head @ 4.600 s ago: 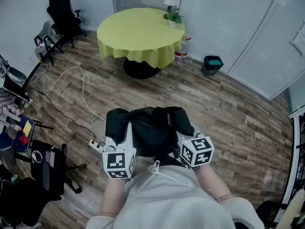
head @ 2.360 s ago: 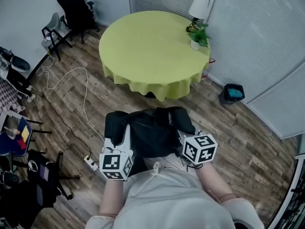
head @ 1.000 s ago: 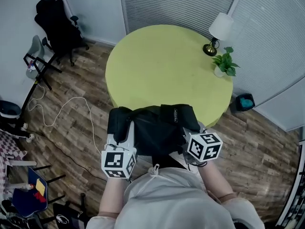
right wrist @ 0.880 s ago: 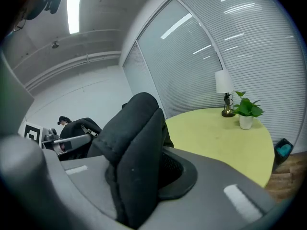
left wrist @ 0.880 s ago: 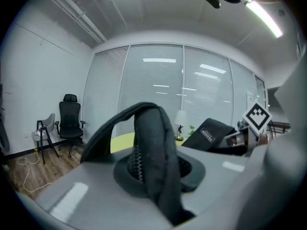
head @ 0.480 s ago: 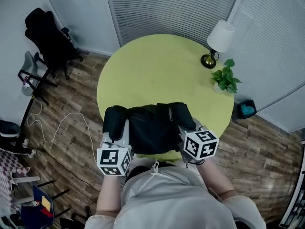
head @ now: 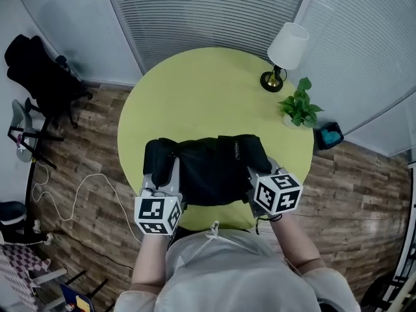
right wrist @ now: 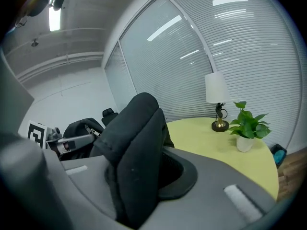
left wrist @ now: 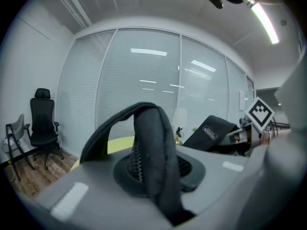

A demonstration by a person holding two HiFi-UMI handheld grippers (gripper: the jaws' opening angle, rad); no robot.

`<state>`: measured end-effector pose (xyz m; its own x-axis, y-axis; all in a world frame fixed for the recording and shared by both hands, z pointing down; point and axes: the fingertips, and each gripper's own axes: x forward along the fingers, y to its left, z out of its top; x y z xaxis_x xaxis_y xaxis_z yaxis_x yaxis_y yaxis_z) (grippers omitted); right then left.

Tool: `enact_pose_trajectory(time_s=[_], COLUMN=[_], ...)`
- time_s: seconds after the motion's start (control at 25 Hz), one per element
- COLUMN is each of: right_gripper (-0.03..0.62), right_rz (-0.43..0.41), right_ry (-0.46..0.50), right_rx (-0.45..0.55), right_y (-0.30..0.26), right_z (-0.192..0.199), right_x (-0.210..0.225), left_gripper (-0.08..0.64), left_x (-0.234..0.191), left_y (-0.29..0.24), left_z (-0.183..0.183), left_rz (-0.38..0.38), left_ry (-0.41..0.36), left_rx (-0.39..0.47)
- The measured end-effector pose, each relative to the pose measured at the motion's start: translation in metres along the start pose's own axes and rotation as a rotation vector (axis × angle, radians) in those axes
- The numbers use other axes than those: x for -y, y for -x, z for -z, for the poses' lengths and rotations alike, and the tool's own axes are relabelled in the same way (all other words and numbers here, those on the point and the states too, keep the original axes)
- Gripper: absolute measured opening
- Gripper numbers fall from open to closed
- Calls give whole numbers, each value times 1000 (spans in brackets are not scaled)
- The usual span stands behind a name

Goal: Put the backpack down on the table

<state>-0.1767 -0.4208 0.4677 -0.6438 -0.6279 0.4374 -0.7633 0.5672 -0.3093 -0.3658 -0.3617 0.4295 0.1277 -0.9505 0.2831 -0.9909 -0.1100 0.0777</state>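
Note:
A black backpack (head: 208,168) hangs between my two grippers above the near edge of the round table with a yellow-green cloth (head: 208,96). The left gripper (head: 164,174) is shut on the backpack's left side; in the left gripper view a black padded strap (left wrist: 153,147) is pinched between its jaws. The right gripper (head: 257,171) is shut on the backpack's right side, and in the right gripper view thick black fabric (right wrist: 134,152) fills its jaws. I cannot tell whether the backpack touches the cloth.
A lamp with a white shade (head: 286,47) and a small potted plant (head: 298,108) stand at the table's right side. A black office chair (head: 39,77) stands at the left wall. A white cable (head: 84,194) lies on the wooden floor. A teal bin (head: 328,136) sits at the right.
The table has come closer and now lies under the backpack. Both grippers have carried the backpack forward over its near edge. Both grips are unchanged.

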Motion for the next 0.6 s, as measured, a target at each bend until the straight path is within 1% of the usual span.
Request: enact_pose_trajectory(time_s=[0.16, 0.28, 0.48, 0.6], right_gripper=[31, 31, 32, 32], right_rz=[81, 128, 198, 229], right_ry=[-39, -50, -37, -35], right_rx=[19, 32, 29, 20], right_y=[-17, -30, -54, -66], right_z=[-15, -24, -30, -31], right_x=[12, 23, 37, 46], left_gripper=[35, 35, 37, 37], left_x=[-12, -20, -29, -32], left_y=[-40, -70, -108, -127], left_z=[-13, -18, -18, -14], left_rz=[88, 140, 195, 220], left_ry=[-28, -40, -64, -59], left_rx=[-20, -26, -45, -59])
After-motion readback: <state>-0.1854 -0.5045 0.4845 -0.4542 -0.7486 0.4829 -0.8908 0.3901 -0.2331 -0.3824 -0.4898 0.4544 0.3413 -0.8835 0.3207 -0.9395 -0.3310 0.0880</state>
